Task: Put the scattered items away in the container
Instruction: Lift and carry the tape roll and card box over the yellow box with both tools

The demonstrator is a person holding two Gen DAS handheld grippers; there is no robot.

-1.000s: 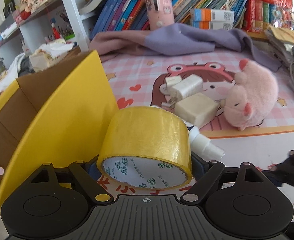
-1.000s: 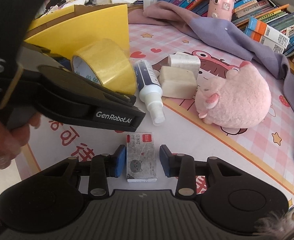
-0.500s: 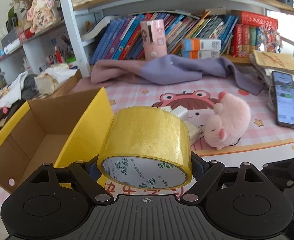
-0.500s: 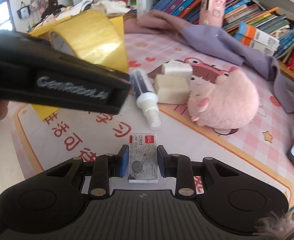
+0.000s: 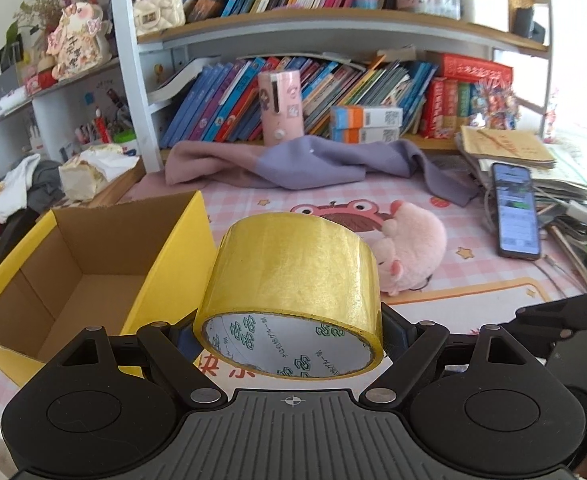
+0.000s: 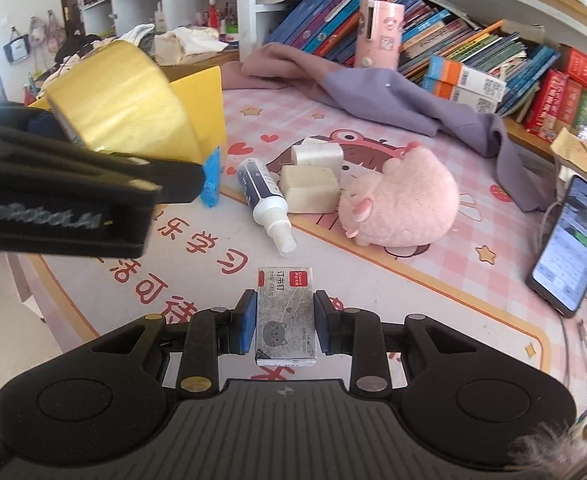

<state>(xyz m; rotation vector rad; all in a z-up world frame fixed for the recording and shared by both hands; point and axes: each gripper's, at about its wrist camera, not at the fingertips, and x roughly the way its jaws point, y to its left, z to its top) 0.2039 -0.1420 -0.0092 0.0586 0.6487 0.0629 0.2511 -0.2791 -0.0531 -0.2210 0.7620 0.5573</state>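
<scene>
Two grippers: each one holds one thing, above the desk with the pink checked cartoon mat (image 6: 425, 280).
Left gripper (image 5: 291, 332): its fingers pinch the wide roll of yellow-brown packing tape (image 5: 293, 280) from both sides; the roll lies on its side, its white core with green logos faces the camera.
Right gripper (image 6: 284, 322): its blue pads (image 6: 246, 322) are pressed on the two long sides of the small grey box of staples (image 6: 286, 316); the box is lifted over the near edge of the desk.
Writing on the staples box: a red label, Chinese characters and a small drawn cat; the small print I cannot read well.
Container: the open cardboard box, yellow outside and brown inside (image 5: 81, 264), stands at the left edge of the desk; the part of its inside that shows is bare, and the tape roll is just to its right, not over the opening.
Writing on the left gripper: "GenRobot.AI", blurred, in the right wrist view.
Scattered on the mat: a white spray bottle with a dark blue label (image 6: 263, 196) lying down, two pale soap-like blocks (image 6: 311, 188) touching each other, a pink plush pig (image 6: 405, 200) just beside them.
Back edge: a purple and mauve cloth (image 5: 293, 160), a pink cylinder case (image 5: 280, 108), rows of books (image 5: 221, 104).
Right edge: a black phone with a lit screen (image 5: 516, 210).
Mat writing: large red Chinese characters along the near edge.
</scene>
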